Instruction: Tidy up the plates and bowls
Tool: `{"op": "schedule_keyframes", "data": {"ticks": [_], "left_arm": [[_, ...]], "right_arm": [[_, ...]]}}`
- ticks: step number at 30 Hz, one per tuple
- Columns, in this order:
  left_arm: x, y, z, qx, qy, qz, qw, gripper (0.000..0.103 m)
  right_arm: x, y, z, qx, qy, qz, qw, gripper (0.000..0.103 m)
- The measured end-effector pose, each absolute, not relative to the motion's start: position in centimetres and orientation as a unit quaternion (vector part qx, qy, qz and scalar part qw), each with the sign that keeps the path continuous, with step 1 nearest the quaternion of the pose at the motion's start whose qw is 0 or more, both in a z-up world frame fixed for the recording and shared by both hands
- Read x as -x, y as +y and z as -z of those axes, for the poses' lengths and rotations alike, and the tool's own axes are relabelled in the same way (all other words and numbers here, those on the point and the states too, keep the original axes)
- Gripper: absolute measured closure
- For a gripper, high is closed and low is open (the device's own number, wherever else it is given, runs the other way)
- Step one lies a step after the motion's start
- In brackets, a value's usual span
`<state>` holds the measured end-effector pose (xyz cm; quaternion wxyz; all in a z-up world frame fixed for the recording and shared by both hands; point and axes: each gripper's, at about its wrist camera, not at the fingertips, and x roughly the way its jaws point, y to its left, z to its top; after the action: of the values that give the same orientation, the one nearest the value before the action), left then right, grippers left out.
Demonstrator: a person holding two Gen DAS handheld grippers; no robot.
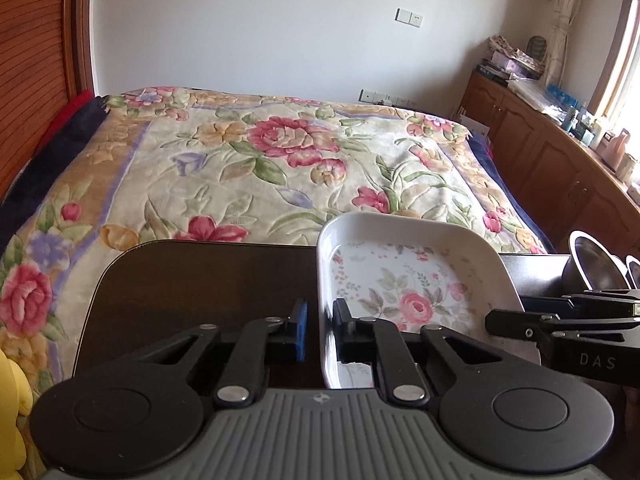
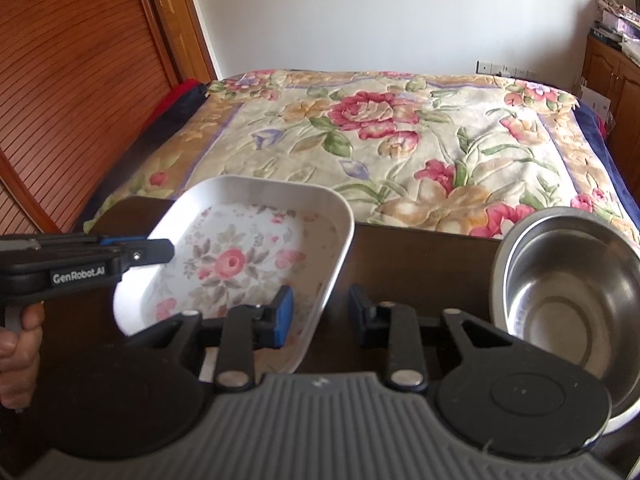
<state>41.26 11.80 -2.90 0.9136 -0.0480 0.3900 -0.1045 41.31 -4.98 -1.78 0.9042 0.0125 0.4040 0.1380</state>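
— Left wrist view: what is the left gripper (image 1: 319, 326) doing?
— Its jaws are straddling the near left rim of the white floral plate (image 1: 420, 280), standing slightly apart — whether they are pinching it cannot be told.
— And the right gripper (image 2: 320, 316)?
— Its jaws are sitting released around the plate's right rim (image 2: 340, 248), one finger inside, one outside.
— Where is everything lying?
— The plate is resting on the dark table (image 2: 420, 256) by the flowered bed (image 2: 400, 132); the steel bowl (image 2: 568, 304) is standing just right of it.
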Motion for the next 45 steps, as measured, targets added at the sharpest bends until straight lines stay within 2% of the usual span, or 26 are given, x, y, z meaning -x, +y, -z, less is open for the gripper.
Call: {"op": "schedule_keyframes", "data": {"ticks": [2,3,5,17,33,45], "left_arm": [[-41.3,11.8,2.9,0.049,0.389,0.105,0.914,0.065],[-41.3,11.9,3.0,0.052,0.389,0.108,0.913,0.069],[-41.2,11.9,3.1,0.061,0.39,0.109,0.912,0.069],[-38.5,13.0,2.1,0.085,0.399,0.109,0.906,0.07],[-32.0,12.0,-2.4,0.067,0.36,0.11,0.924,0.07],[-27.8,13.0,-3.2,0.053,0.341,0.104,0.933,0.07]], "right_arm": [[-41.4,-5.2,1.7,-0.016,0.403,-0.139,0.904,0.077],[-41.4,-5.4,1.8,-0.024,0.404,-0.144,0.903,0.083],[-41.4,-5.4,1.8,-0.027,0.406,-0.148,0.901,0.091],[-40.1,-5.2,0.8,-0.032,0.397,-0.161,0.903,0.092],[-35.4,-7.4,-2.2,-0.045,0.359,-0.199,0.911,0.093],[-32.2,-7.1,-3.0,-0.044,0.341,-0.222,0.912,0.093]]}}
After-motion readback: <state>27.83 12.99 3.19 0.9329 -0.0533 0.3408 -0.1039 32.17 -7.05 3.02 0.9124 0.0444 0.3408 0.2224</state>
